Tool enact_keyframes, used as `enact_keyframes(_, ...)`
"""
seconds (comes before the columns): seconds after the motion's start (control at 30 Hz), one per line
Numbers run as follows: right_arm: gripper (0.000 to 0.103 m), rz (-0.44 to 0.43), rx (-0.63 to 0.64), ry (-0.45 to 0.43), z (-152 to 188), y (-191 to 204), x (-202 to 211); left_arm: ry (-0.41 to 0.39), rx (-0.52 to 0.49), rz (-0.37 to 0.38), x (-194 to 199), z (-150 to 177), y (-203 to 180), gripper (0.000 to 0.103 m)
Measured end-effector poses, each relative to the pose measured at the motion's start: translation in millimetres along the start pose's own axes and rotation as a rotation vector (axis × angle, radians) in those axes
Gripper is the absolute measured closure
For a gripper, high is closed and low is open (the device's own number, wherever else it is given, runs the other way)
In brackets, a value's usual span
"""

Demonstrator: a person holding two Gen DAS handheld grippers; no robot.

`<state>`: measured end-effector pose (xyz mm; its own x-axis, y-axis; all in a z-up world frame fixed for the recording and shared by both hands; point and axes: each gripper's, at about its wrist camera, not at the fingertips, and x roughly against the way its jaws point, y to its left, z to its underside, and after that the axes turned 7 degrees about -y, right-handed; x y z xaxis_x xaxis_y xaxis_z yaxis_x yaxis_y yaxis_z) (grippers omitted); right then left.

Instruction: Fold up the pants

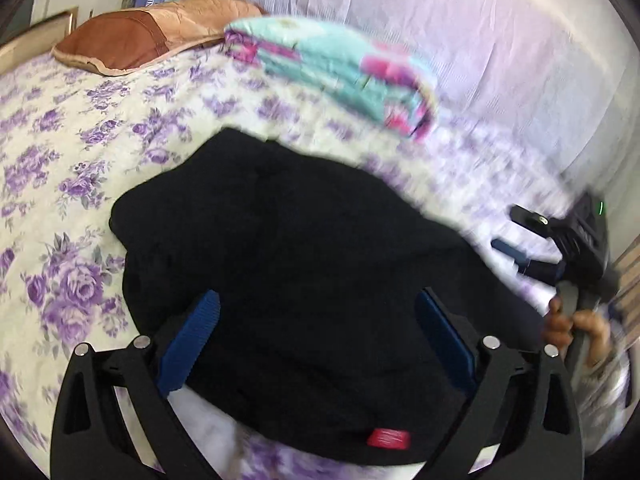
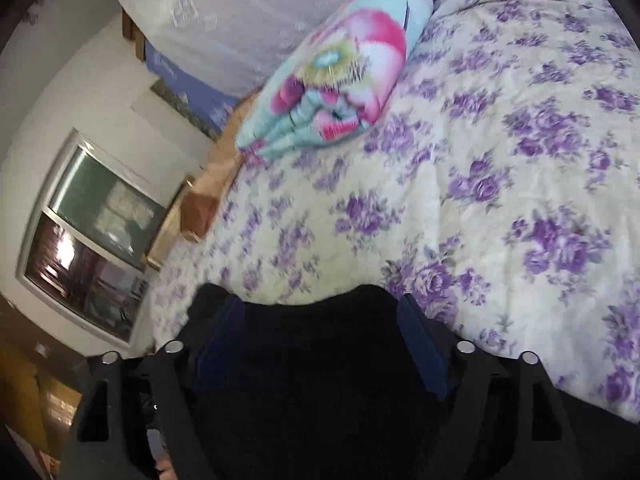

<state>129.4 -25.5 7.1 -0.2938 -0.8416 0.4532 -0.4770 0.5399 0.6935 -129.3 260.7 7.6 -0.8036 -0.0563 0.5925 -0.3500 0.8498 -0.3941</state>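
On the flowered bedspread (image 1: pixel 72 152) in the left wrist view, black pants (image 1: pixel 304 248) lie bunched; left gripper (image 1: pixel 318 344) hangs wide open over them, right gripper (image 1: pixel 532 256) beside. Right wrist view: right gripper (image 2: pixel 320 344) spread wide, pants (image 2: pixel 320 380) underneath, unpinched. Fold likely just laid; next, regrip an edge.

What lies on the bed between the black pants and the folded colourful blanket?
Nothing: in the left wrist view only bare flowered bedsheet separates the black pants from the folded blanket.
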Motion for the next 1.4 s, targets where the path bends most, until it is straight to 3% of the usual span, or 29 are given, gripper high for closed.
enact_keyframes(0.03, 0.006, -0.023, -0.02, -0.032, -1, -1, 13, -0.01, 0.027, 0.048, 4, -3, 0, 0.007)
enact_keyframes(0.1, 0.006, -0.001, -0.042, -0.02, 4, -4, 22, -0.018, 0.041, 0.082, 4, -11, -4, 0.006)
enact_keyframes(0.17, 0.006, 0.043, -0.042, 0.053, 19, -9, 16, -0.003, -0.017, 0.014, -14, -18, -14, 0.005)
enact_keyframes(0.27, 0.005, 0.097, -0.033, 0.153, 46, -26, 5, 0.119, -0.102, -0.17, -63, -13, -11, 0.005)
enact_keyframes(0.3, 0.005, 0.075, -0.008, 0.106, 50, -25, 13, 0.115, -0.119, -0.187, -65, -10, -14, 0.005)
enact_keyframes(0.37, 0.004, 0.172, -0.041, 0.008, 54, -21, 52, 0.065, -0.202, -0.221, -55, -7, -30, 0.005)
enact_keyframes(0.4, 0.004, 0.155, -0.064, -0.042, 56, -21, 73, 0.043, -0.214, -0.209, -50, -5, -34, 0.005)
enact_keyframes(0.47, 0.004, 0.077, -0.092, -0.13, 67, -22, 124, 0.006, -0.181, -0.172, -39, -3, -31, 0.005)
enact_keyframes(0.57, 0.004, 0.183, -0.144, -0.247, 99, -42, 211, -0.022, -0.074, -0.082, -22, 3, -21, 0.005)
enact_keyframes(0.67, 0.004, 0.28, -0.293, -0.389, 147, -76, 301, -0.07, -0.008, -0.024, -12, 10, -14, 0.005)
enact_keyframes(0.8, 0.004, 0.274, -0.552, -0.584, 211, -114, 390, -0.058, 0.032, -0.007, -16, 12, -8, 0.005)
enact_keyframes(0.9, 0.004, 0.291, -0.66, -0.635, 237, -130, 407, -0.064, 0.025, -0.013, -15, 14, -11, 0.005)
enact_keyframes(1.0, 0.003, 0.353, -0.692, -0.653, 236, -151, 401, -0.066, 0.027, -0.013, -16, 14, -10, 0.005)
enact_keyframes(1.1, 0.003, 0.399, -0.603, -0.679, 207, -158, 394, -0.071, 0.043, 0.002, -16, 14, -8, 0.005)
enact_keyframes(1.27, 0.003, 0.404, -0.553, -0.737, 176, -183, 393, -0.076, 0.066, 0.022, -15, 14, -3, 0.005)
enact_keyframes(1.3, 0.006, 0.387, -0.541, -0.746, 176, -185, 395, -0.077, 0.07, 0.026, -15, 14, -2, 0.005)
enact_keyframes(1.37, 0.032, 0.4, -0.522, -0.763, 181, -185, 397, -0.077, 0.078, 0.033, -15, 14, 0, 0.005)
enact_keyframes(1.4, 0.054, 0.405, -0.523, -0.772, 186, -188, 398, -0.077, 0.081, 0.035, -14, 14, 0, 0.005)
